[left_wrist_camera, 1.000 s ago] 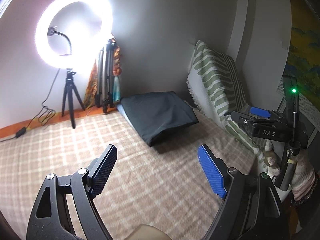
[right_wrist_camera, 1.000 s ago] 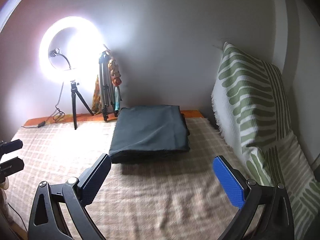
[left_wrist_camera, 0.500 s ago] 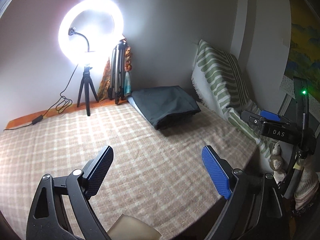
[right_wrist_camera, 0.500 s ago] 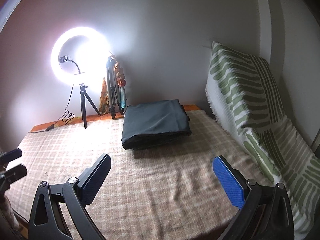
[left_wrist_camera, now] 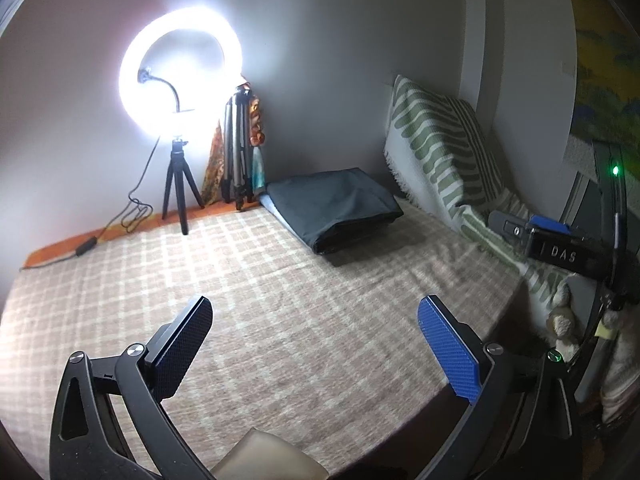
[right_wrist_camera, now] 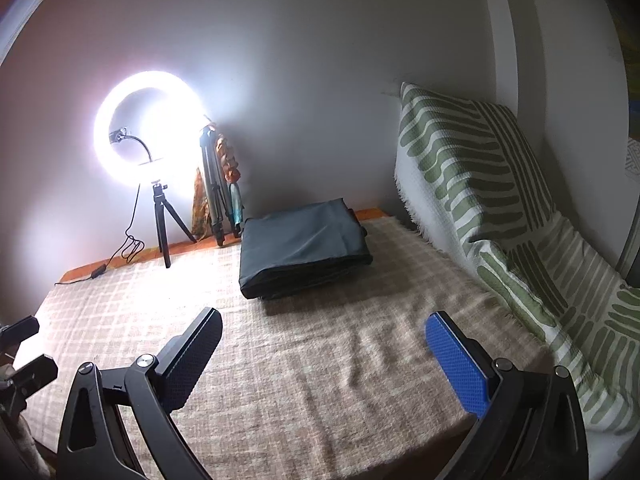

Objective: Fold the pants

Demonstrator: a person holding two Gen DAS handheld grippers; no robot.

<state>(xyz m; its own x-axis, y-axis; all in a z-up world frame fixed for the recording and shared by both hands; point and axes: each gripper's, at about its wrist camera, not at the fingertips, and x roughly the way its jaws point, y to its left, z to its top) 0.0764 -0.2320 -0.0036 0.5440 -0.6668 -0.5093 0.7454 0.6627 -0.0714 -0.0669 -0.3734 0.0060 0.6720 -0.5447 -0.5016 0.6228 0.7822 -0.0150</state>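
Dark pants (left_wrist_camera: 334,208), already folded into a flat rectangular stack, lying at the far end of a bed (left_wrist_camera: 280,300) under a checked beige blanket, close to the wall. Seen also from the right wrist (right_wrist_camera: 302,246), same stack, neat edges, well apart from both tongs.

Left tongs (left_wrist_camera: 316,344) spread wide, having just been opening further, with nothing between the pads (only blanket below). Black pad (left_wrist_camera: 182,348) on one side, blue pad (left_wrist_camera: 448,352) on the other. Hovering over the near part of the bed.

Right tongs (right_wrist_camera: 324,360) likewise wide apart and empty, over the near blanket; visible too at the right edge of the left view (left_wrist_camera: 556,246), marked "DAS".

Lit ring light (right_wrist_camera: 150,128) on a small tripod (right_wrist_camera: 164,224) by the far wall, folded tripod (right_wrist_camera: 214,192) beside it with a patterned cloth hanging behind. Green-striped white throw (right_wrist_camera: 480,184) draped over the cushion along the right side of the bed.
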